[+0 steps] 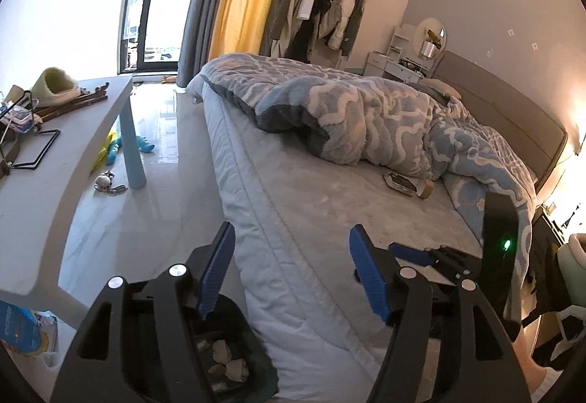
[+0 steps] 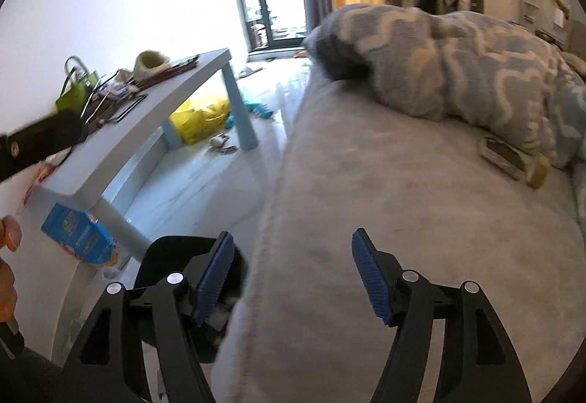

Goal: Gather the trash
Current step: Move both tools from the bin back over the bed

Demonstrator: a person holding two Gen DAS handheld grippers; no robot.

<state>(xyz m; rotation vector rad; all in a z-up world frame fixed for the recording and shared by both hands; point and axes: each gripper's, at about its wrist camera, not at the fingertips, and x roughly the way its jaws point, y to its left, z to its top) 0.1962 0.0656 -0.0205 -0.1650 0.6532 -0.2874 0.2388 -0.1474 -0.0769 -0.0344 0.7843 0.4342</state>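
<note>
My left gripper [image 1: 293, 271] is open and empty over the near edge of the bed [image 1: 329, 205]. Under its left finger stands a black trash bin [image 1: 234, 337] with crumpled paper scraps [image 1: 227, 362] inside. A flattened bottle with a tan cap [image 1: 406, 183] lies on the sheet beside the blue quilt [image 1: 366, 117]. My right gripper [image 2: 293, 274] is also open and empty above the bed's near side, with the bin [image 2: 172, 256] under its left finger. The same bottle [image 2: 509, 155] lies far to the right, well ahead of it.
A low pale-blue table [image 1: 55, 190] with clutter stands left of the bed, across a strip of glossy floor [image 1: 161, 154]. A blue package [image 2: 77, 238] and a yellow bag [image 2: 201, 117] sit under the table. A hand [image 2: 9, 238] shows at the left edge.
</note>
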